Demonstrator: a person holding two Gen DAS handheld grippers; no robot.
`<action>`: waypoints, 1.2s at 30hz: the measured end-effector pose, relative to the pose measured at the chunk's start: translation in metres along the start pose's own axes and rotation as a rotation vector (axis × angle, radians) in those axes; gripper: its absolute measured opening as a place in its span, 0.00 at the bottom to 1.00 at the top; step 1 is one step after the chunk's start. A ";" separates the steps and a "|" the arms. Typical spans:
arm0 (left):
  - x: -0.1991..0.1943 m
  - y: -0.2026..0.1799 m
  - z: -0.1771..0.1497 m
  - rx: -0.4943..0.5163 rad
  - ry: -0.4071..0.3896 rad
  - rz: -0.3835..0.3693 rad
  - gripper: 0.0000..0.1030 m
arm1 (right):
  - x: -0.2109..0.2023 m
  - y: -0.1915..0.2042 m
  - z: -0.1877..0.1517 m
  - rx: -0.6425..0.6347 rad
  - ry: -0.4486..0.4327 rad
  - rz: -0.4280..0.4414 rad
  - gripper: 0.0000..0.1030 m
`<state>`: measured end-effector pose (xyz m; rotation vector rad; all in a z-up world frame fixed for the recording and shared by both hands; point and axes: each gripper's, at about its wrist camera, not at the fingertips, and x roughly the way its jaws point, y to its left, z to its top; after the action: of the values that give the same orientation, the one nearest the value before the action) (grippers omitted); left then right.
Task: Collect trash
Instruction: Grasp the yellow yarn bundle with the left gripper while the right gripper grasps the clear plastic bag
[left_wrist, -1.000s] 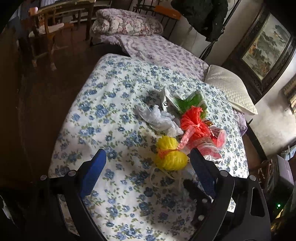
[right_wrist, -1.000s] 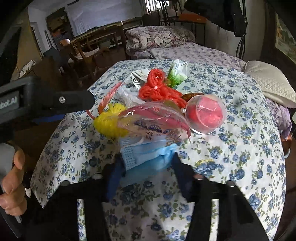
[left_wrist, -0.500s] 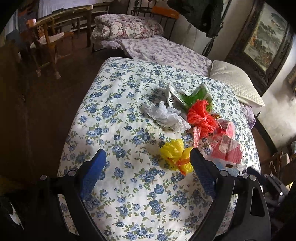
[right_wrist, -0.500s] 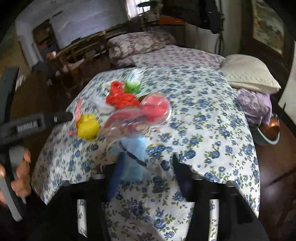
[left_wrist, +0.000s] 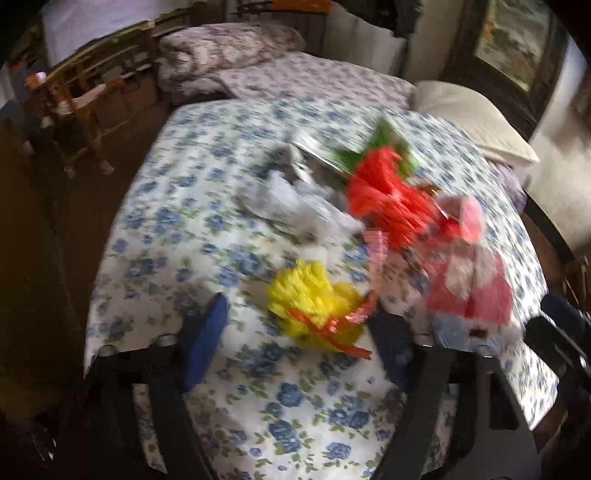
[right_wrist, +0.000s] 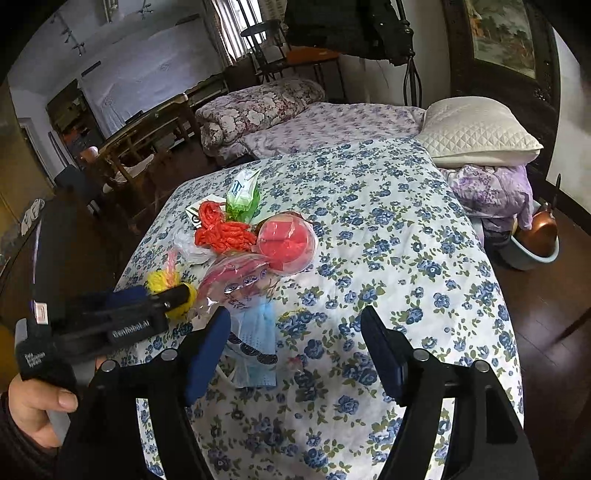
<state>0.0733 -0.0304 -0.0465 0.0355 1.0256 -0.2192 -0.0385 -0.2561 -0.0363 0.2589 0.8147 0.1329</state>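
The trash lies in a heap on the flowery cloth (right_wrist: 388, 229) that covers the worktop, and the step in hand looks like grabbing the yellow bundle (left_wrist: 314, 299).

The left claw (left_wrist: 295, 350) is spread, with the yellow bundle just ahead of its tips and a bit toward its right pad. Its jaws have just been closing, but nothing is pinched yet — the pads press on nothing. To grab well, it should push forward until the soft yellow part sits right between the pads, then squeeze. The thin orange ribbon (left_wrist: 332, 328) around the bundle is slippery-looking, so it is better to pinch the fluffy body, not the ribbon. This view is blurry, so going slower would help.

The right claw (right_wrist: 295, 350) is spread too, and its jaws have just been opening. The blue face mask (right_wrist: 258, 343) lies flat on the cloth by its left pad, not held. Nothing sits between the pads.

Ahead and to the left of the right claw are the pink plastic bag (right_wrist: 232, 273), the clear cup with red inside (right_wrist: 286, 242) and the orange-red bundle (right_wrist: 221, 229), all touching in one pile. The left claw should lift straight up — so it does not drag these along.
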 end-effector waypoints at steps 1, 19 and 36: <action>-0.003 -0.001 -0.002 0.006 -0.001 -0.023 0.48 | 0.000 0.001 -0.001 0.000 -0.001 0.000 0.70; -0.048 0.019 -0.009 -0.033 -0.084 -0.148 0.36 | 0.017 0.014 0.015 0.062 -0.001 0.153 0.73; -0.051 0.024 -0.011 -0.059 -0.099 -0.137 0.36 | 0.012 0.044 0.011 -0.048 -0.036 0.162 0.15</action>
<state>0.0435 0.0031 -0.0103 -0.0986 0.9358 -0.3119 -0.0226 -0.2129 -0.0252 0.2816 0.7534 0.2991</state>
